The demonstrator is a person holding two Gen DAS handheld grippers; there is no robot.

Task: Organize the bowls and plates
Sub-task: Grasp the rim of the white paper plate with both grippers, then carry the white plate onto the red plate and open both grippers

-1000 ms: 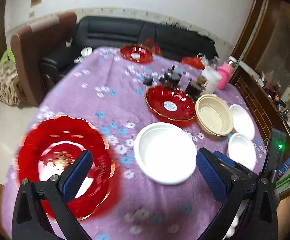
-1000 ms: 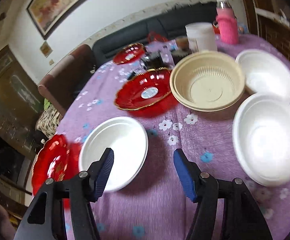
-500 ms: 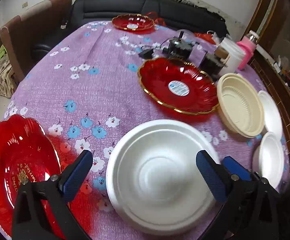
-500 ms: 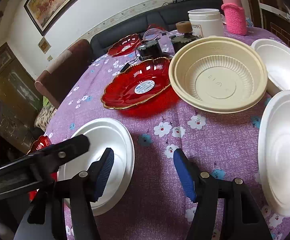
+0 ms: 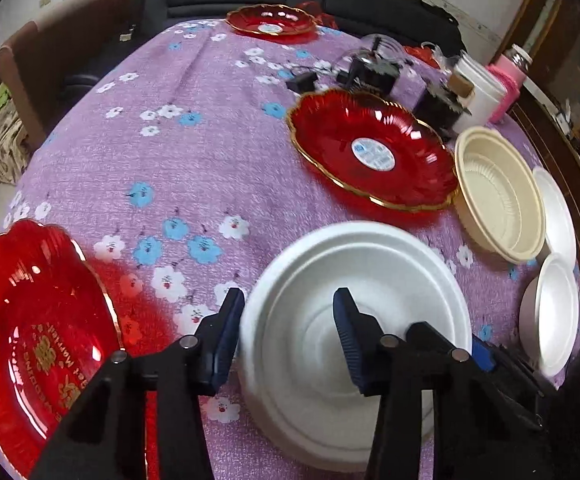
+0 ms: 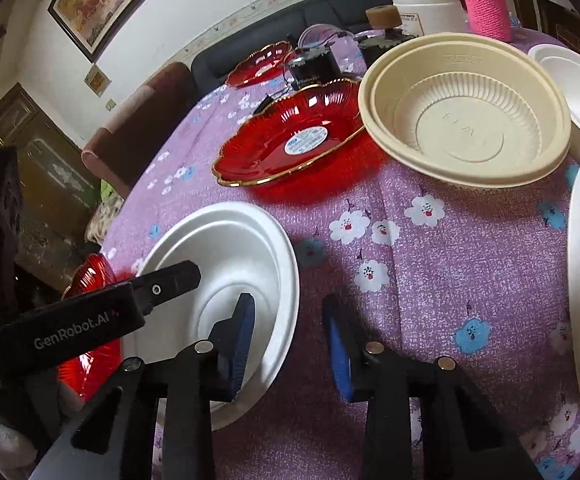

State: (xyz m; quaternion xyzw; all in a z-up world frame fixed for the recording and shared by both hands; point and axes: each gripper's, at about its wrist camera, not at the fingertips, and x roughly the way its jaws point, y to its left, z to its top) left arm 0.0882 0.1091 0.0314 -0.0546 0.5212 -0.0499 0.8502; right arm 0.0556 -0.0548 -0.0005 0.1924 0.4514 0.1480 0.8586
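A white foam plate [image 5: 369, 280] lies on the purple flowered tablecloth [image 5: 170, 160]. My left gripper [image 5: 290, 336] is open, narrower than before, its jaws straddling the plate's near left rim. In the right wrist view the same plate [image 6: 242, 248] lies at lower left. My right gripper [image 6: 290, 340] is open and straddles its right rim, one finger over the plate. The left gripper's body [image 6: 90, 320] reaches in from the left. A red plate [image 5: 369, 152] and a cream bowl [image 5: 497, 196] lie beyond.
A second red plate [image 5: 38, 332] lies at the near left edge and a third [image 5: 270, 20] at the far side. Two white foam plates [image 5: 549, 312] lie at the right. A white tub [image 6: 425, 8], a pink bottle [image 6: 485, 4] and dark gadgets [image 5: 373, 68] stand behind.
Both grippers moved forward and down onto the white foam plate. The left jaws have narrowed around its rim. The right gripper now spans the plate's right rim.
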